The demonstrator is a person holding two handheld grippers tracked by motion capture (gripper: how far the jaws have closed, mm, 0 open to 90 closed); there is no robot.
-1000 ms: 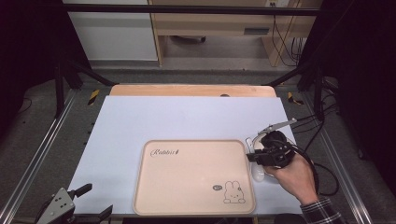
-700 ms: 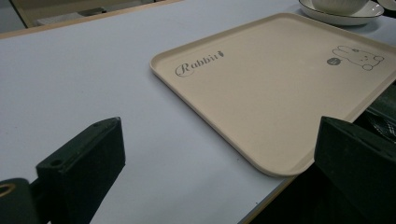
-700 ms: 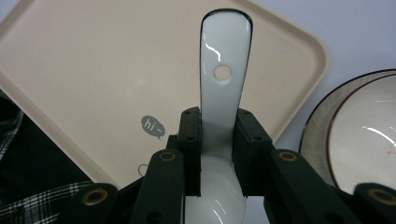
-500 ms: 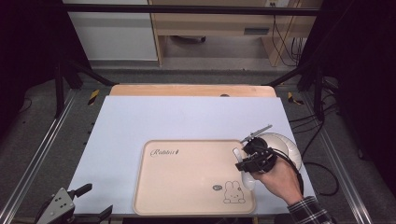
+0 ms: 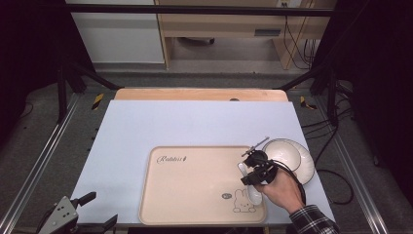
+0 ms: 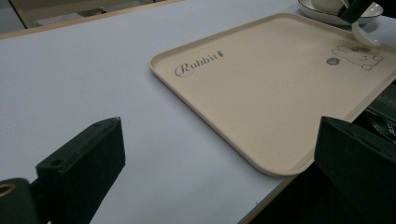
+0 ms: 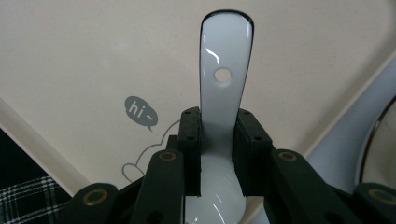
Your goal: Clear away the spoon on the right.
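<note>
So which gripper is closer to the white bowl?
The right. The right gripper, holding a white spoon, is just beside the bowl over the tray. The left gripper sits far off at the table's near left corner.

I see a white bowl (image 5: 288, 158) on the pale blue tabletop (image 5: 146, 131), just right of the tray. Behind the tabletop, a wooden desk (image 5: 229, 22) and hanging cables (image 5: 297, 41).

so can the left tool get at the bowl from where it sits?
Probably not without a long move: the left tool sits open at the table's near-left corner, the bowl lies beyond the tray's far right side, and the right tool, holding a spoon, crowds that side.
</note>
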